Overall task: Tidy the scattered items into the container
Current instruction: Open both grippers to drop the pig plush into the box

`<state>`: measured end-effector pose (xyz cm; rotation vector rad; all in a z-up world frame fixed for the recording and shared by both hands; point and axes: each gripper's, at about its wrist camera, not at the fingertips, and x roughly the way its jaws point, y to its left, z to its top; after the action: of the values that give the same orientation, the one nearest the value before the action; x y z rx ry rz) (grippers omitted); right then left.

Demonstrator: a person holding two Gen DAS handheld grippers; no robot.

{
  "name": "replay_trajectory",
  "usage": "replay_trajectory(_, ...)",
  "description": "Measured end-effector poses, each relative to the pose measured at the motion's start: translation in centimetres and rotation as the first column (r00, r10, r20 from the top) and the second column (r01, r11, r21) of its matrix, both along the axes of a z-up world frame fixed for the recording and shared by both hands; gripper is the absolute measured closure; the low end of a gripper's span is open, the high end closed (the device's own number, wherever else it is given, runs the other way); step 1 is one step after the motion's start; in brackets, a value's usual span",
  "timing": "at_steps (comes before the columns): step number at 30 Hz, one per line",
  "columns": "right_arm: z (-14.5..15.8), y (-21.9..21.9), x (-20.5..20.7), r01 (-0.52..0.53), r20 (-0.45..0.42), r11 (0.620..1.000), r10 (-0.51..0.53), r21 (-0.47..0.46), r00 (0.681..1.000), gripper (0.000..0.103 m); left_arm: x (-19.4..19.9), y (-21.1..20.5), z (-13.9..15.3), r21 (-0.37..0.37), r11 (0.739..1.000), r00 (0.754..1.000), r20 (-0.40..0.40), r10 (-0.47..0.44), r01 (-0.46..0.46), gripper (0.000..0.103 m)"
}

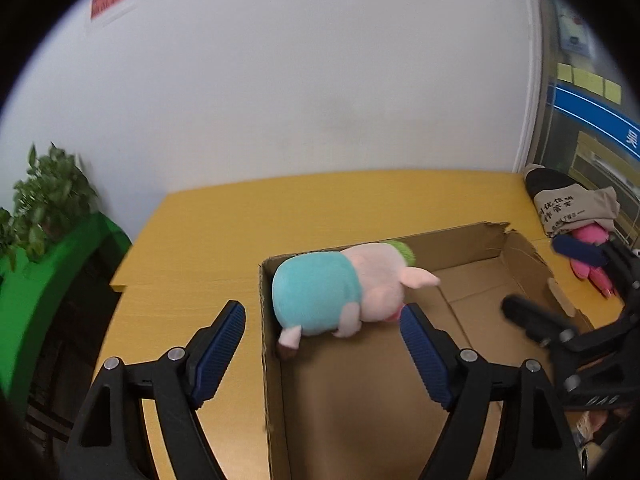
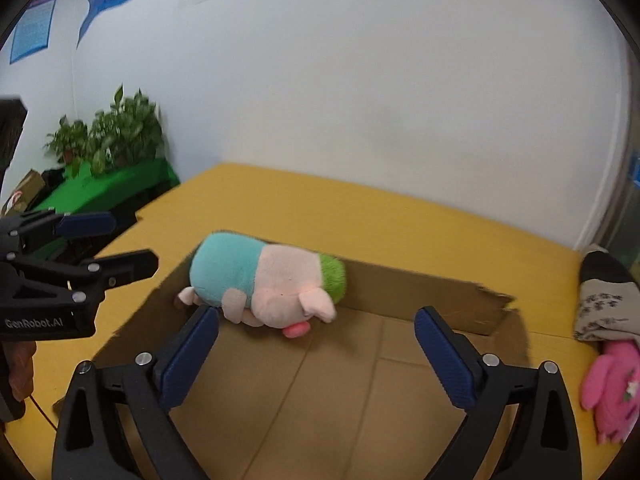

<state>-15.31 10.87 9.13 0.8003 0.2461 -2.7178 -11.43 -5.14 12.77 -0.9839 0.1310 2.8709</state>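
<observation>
A plush pig [image 1: 320, 296] in a teal shirt and green cap lies on its side in the far left corner of an open cardboard box [image 1: 452, 240], leaning against the wall. My left gripper [image 1: 322, 314] hovers over the box's left wall, open, with the pig just beyond its fingertips and no pad on it. My right gripper [image 2: 316, 316] is open over the box [image 2: 400, 292], with nothing between its fingers and the pig [image 2: 256, 280] ahead to the left. Each gripper shows in the other's view: the right gripper [image 1: 540, 280] and the left gripper [image 2: 116, 244].
The box stands on a yellow table [image 1: 320, 204] against a white wall. To the right of the box lie a pink plush toy [image 2: 612, 392] and a beige printed cloth bag [image 2: 604, 304]. Potted plants [image 2: 116, 136] on a green-covered stand are off the table's left edge.
</observation>
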Motion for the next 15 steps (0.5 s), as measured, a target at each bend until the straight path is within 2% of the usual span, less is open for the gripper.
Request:
replay_trajectory(3,2.6,1.0,5.8,0.013,-0.090,1.000,-0.012,0.018,0.996,0.000,4.5,1.3,1.1,-0.004,1.000,0.998,-0.066,0.006,-0.007,0.023)
replay_trajectory(6,3.9,1.2,10.9,0.008,-0.133,0.998,0.000,0.062,0.991,0.000,8.2,2.1,1.1,0.128,0.992,0.995,-0.096,0.021,-0.008,0.020)
replay_trajectory(8,3.8,1.6,13.2,-0.003,-0.119,0.996,0.014,0.094,0.993,0.000,10.2,2.2,0.7,0.199,0.980,0.997,-0.079,0.010,0.006,0.020)
replay_trajectory(9,3.6,1.7,14.4,-0.006,-0.111,0.994,0.018,0.108,0.994,0.000,10.9,2.4,0.4,0.209,0.978,0.997,-0.072,0.017,-0.001,0.020)
replay_trajectory(15,2.7,3.2,20.2,-0.008,-0.079,0.994,0.017,0.111,0.997,0.000,15.6,4.5,-0.1,0.217,0.976,0.997,-0.075,0.024,-0.007,0.020)
